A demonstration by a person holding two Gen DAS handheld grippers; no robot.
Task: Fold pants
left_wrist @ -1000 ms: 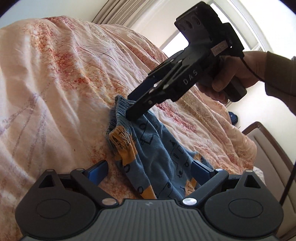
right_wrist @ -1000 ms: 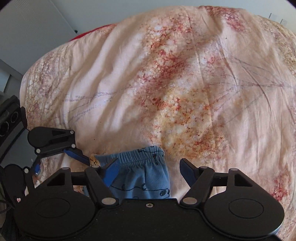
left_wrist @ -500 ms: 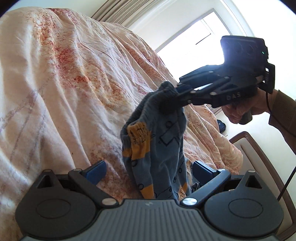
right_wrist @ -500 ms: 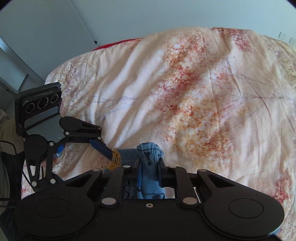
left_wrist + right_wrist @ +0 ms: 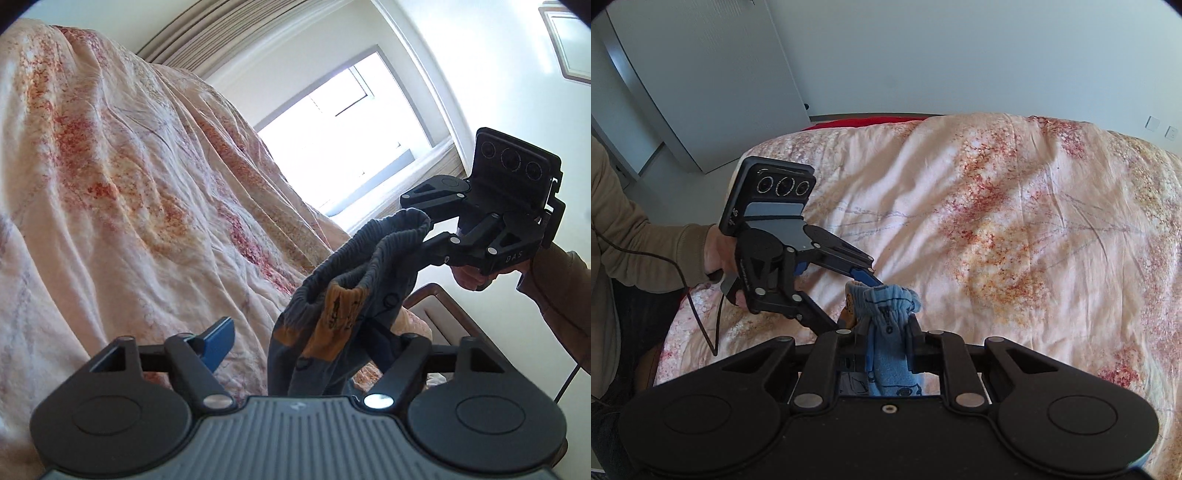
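Observation:
Small blue pants (image 5: 343, 317) with orange and dark prints hang in the air above the bed. My right gripper (image 5: 888, 354) is shut on their elastic waistband (image 5: 886, 302); it also shows in the left wrist view (image 5: 424, 232), holding the waistband up. My left gripper (image 5: 314, 343) is open, its jaws on either side of the hanging cloth; its blue left pad (image 5: 219, 339) is bare. In the right wrist view the left gripper (image 5: 857, 295) sits just left of the waistband, jaws spread, one blue fingertip (image 5: 864, 277) close to the cloth.
A wrinkled pink floral bedspread (image 5: 997, 221) covers the bed (image 5: 110, 184) under both grippers. A bright window (image 5: 351, 140) and curtain are behind it. A wooden chair frame (image 5: 443, 306) stands at the right. A white wardrobe door (image 5: 701, 74) is at far left.
My right gripper shut on the waistband and lifted the pants off the bedspread, up and to the right. My left gripper stayed open and rose with them.

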